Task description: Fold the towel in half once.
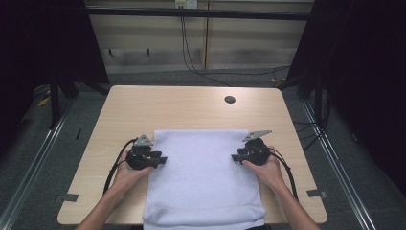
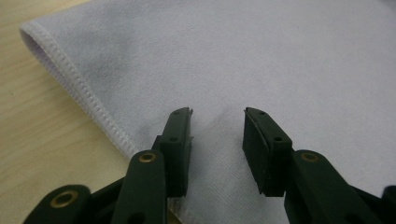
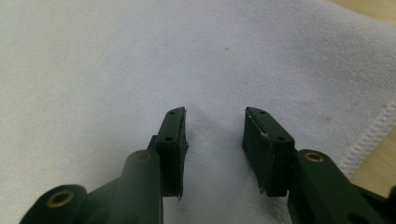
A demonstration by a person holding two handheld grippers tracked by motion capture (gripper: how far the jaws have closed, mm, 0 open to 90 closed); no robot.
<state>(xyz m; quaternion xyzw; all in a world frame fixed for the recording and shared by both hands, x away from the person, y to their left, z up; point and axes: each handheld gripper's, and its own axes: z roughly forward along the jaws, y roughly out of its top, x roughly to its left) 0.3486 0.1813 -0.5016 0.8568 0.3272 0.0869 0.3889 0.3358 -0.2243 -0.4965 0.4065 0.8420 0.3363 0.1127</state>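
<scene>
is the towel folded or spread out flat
Folded: the towel has a doubled hemmed edge at its corner in the left gripper view, and lies flat on the table.

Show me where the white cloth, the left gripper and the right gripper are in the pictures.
white cloth (image 1: 203, 177): high view, the middle of its flat surface.
left gripper (image 2: 217, 123): left gripper view, the gap midway between its fingertips, over the cloth.
right gripper (image 3: 215, 121): right gripper view, the gap midway between its fingertips.

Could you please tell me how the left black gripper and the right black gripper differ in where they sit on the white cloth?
The left black gripper sits at the left hemmed edge of the white cloth; the right black gripper sits at its right edge. The left gripper's grey plate lies a little nearer the person than the right's. Both point inward, jaws apart over cloth, clamping nothing.
</scene>
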